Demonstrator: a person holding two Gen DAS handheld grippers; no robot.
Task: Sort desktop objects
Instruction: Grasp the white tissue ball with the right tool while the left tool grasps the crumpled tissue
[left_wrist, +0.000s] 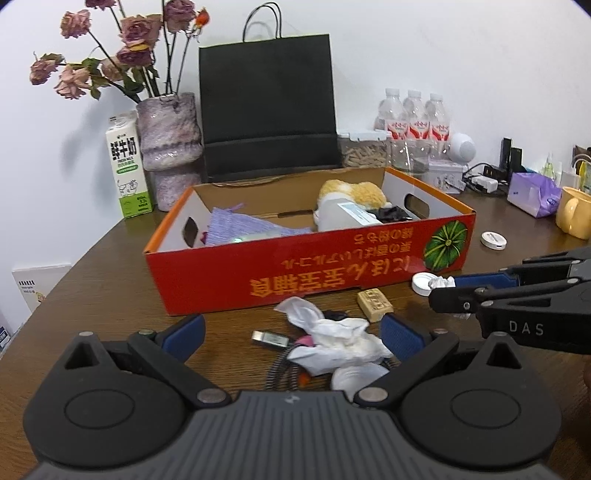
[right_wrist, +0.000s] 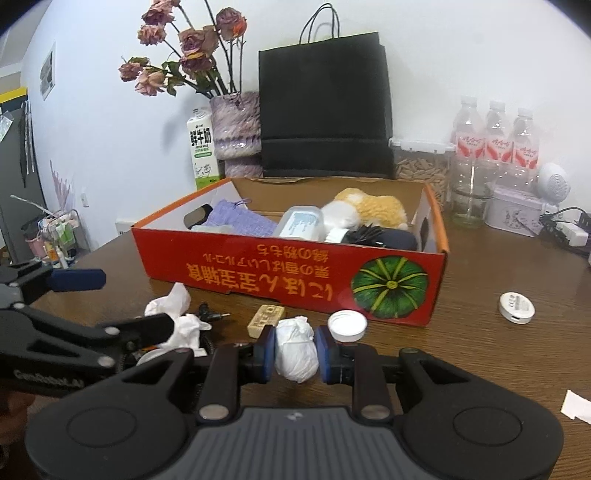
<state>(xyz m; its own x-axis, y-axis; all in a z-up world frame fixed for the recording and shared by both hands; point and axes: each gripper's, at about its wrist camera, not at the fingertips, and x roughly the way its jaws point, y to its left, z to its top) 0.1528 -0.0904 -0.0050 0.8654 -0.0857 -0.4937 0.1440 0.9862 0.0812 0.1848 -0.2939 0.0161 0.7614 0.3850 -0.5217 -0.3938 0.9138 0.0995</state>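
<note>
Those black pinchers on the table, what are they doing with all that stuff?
Someone is tidying a desk with two hand-held grippers. The right gripper has shut on a crumpled tissue wad, just in front of the red cardboard box. The left gripper is open over more crumpled tissue and a cable. The box already holds a plush toy and a purple cloth.

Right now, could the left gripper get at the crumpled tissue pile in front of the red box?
Probably yes. The left gripper is open, its blue pads either side of the crumpled tissue pile, with nothing between. The right gripper, shut on its own tissue wad, sits off to the side.
</note>
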